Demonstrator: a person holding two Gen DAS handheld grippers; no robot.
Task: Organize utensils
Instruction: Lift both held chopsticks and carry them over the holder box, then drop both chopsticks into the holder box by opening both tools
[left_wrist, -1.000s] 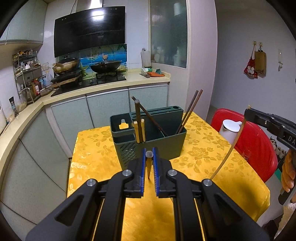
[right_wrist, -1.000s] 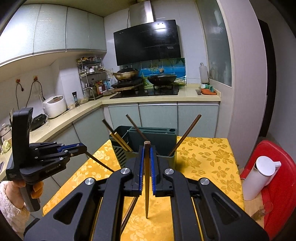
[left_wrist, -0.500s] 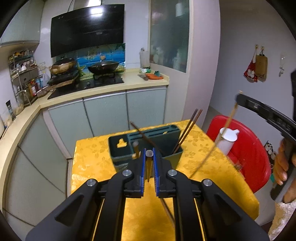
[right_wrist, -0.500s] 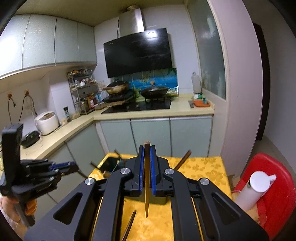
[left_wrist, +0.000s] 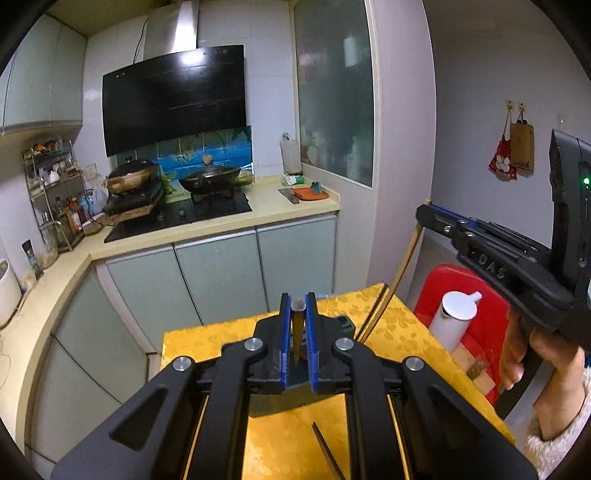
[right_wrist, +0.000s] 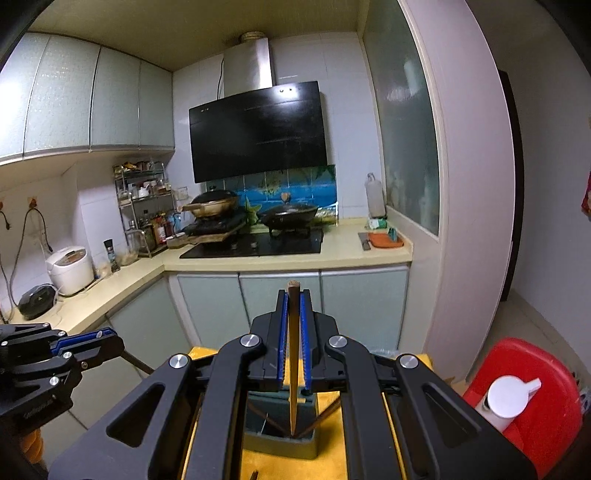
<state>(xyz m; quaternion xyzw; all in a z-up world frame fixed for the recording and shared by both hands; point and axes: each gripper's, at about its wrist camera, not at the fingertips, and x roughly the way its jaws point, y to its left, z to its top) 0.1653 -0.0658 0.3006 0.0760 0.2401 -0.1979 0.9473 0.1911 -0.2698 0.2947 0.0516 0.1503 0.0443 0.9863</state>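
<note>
My left gripper (left_wrist: 297, 306) is shut on a brown chopstick (left_wrist: 296, 338) that hangs down between the blue pads. My right gripper (right_wrist: 292, 299) is shut on another chopstick (right_wrist: 293, 362), whose tip hangs over the dark green utensil holder (right_wrist: 280, 439). The holder stands on the yellow table (left_wrist: 229, 334) and has chopsticks (right_wrist: 325, 413) leaning in it. In the left wrist view the holder (left_wrist: 273, 402) is mostly hidden behind my fingers. The right gripper also shows at the right of the left wrist view (left_wrist: 424, 216), with its chopstick (left_wrist: 400, 273) slanting down. The left gripper shows at the left of the right wrist view (right_wrist: 114, 341).
A loose chopstick (left_wrist: 327, 450) lies on the yellow tablecloth near me. A white kettle (left_wrist: 456, 315) sits on a red stool (left_wrist: 484, 332) to the right. Kitchen counter (left_wrist: 207, 229) with stove and woks lies behind the table.
Both grippers have risen well above the table with their chopsticks still held. The holder has dropped low in both views and is now largely hidden behind the fingers.
</note>
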